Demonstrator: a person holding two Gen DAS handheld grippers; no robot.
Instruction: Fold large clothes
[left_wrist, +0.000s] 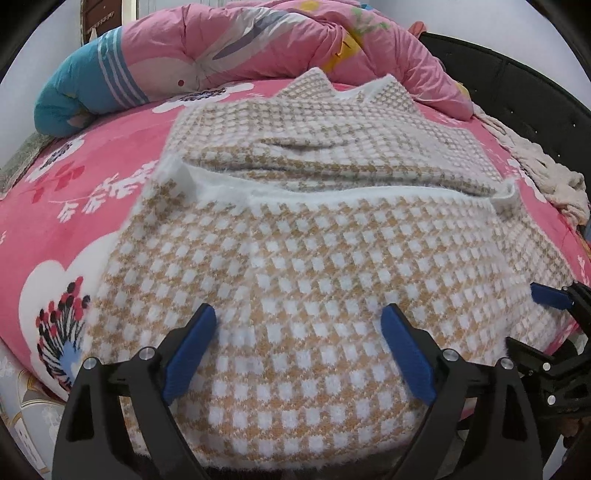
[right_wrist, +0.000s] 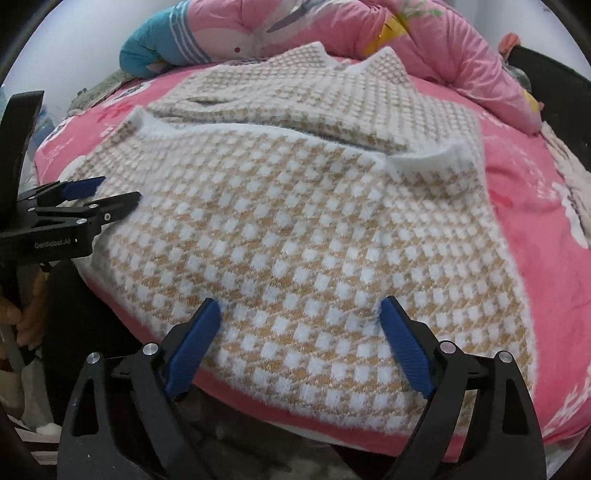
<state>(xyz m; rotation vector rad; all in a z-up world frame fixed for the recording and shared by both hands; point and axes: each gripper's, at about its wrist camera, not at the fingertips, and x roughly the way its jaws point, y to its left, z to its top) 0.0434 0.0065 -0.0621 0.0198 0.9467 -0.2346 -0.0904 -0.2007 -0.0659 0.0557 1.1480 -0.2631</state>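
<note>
A large tan-and-white checked knit garment (left_wrist: 295, 258) lies spread on the pink floral bed, its near half folded up over the far half, with a white hem edge across the middle. It also shows in the right wrist view (right_wrist: 295, 229). My left gripper (left_wrist: 299, 325) is open, its blue pads wide apart just above the near part of the garment, holding nothing. My right gripper (right_wrist: 300, 317) is open above the garment's near edge, empty. Each gripper shows at the other view's side: the right one (left_wrist: 554, 299), the left one (right_wrist: 96, 194).
A rumpled pink quilt (left_wrist: 258, 40) with a blue end lies along the far side of the bed. The pink floral sheet (left_wrist: 74, 192) surrounds the garment. A cream cloth (left_wrist: 546, 173) lies at the right by the black headboard (left_wrist: 517, 74).
</note>
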